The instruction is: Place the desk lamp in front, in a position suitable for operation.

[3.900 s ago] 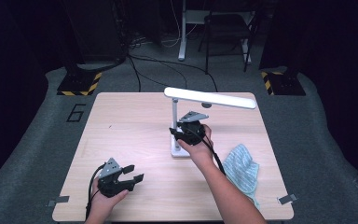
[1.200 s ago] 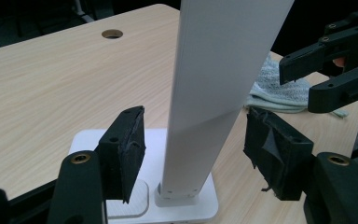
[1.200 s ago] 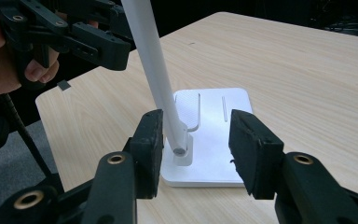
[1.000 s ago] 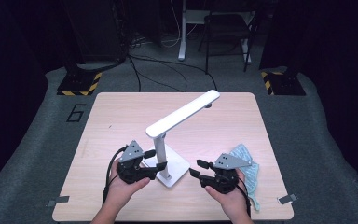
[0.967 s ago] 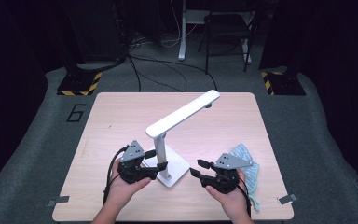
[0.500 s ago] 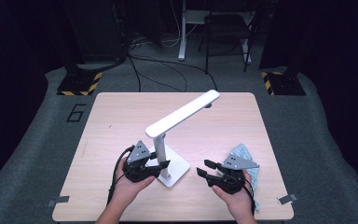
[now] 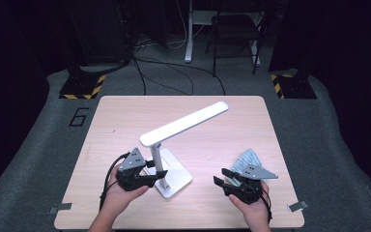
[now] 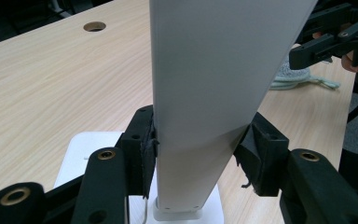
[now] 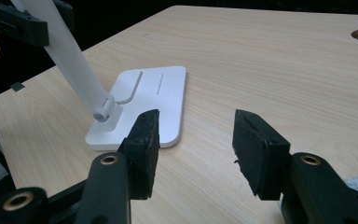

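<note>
Now the white desk lamp (image 7: 174,147) stands on the wooden table (image 7: 125,116), its flat base (image 7: 175,175) near the table's front edge and a little left of the middle. From the base, the lamp's upright post (image 8: 200,116) rises to a hinge, and the long light bar (image 7: 186,123) slopes away from there toward the far right corner of the table.

The left gripper (image 7: 150,177) sits just left of the lamp's base, held in the person's left hand (image 7: 118,193). Its 2 black jaws are closed about halfway and clamp the post from both sides. In the left gripper view, both pads (image 8: 144,144) press flat against the white post, low down, just above the foot where the post meets the base. These jaws have just been closing onto the post.

The right gripper (image 7: 221,177) is held in the person's right hand (image 7: 249,205), well to the right of the lamp's base and apart from it. Its jaws stand partly open with bare table between them, holding nothing, and they have just been opening a little. In the right gripper view, the base lies ahead and to the left of the jaws.

A light blue cloth (image 7: 245,159) lies on the table right of the lamp, just behind the right gripper.
</note>
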A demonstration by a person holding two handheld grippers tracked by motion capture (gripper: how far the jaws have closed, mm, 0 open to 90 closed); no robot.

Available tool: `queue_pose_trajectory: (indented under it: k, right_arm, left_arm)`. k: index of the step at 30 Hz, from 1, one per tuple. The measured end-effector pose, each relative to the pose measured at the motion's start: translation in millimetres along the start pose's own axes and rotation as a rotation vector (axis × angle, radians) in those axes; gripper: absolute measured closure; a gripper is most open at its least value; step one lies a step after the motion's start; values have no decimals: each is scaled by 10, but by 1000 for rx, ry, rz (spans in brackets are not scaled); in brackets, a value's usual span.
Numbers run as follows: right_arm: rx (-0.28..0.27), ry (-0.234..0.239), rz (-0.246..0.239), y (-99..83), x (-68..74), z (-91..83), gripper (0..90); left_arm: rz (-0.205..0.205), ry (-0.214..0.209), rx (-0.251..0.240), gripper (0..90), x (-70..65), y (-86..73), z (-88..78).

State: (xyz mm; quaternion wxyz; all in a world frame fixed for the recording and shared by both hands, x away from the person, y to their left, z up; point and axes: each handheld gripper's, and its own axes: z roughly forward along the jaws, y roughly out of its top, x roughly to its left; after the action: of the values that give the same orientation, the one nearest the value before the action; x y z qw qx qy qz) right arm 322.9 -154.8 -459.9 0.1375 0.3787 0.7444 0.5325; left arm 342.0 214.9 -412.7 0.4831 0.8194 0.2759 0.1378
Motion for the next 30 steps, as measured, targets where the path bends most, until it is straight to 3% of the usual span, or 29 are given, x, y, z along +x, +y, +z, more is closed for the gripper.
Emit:
queue_pose_trajectory:
  k: [6,9,13,24,30]
  right_arm:
    - [-31,-12,-16,-72,-44,-35,505]
    - [-31,-20,5,-101,-85,-41,504]
    - [-22,-29,3,-133,-94,-13,503]
    - [-26,-38,13,-147,-111,-14,502]
    - [-36,-47,18,-149,-136,-33,502]
  left_arm:
    - [-3,8,-1,507,39,-43,-109]
    - [-8,0,-8,497,49,-20,-184]
    - [-34,-25,-29,477,50,60,-271]
    - [-35,-16,-56,452,9,329,-328]
    - [-26,3,-62,503,-2,391,-327]
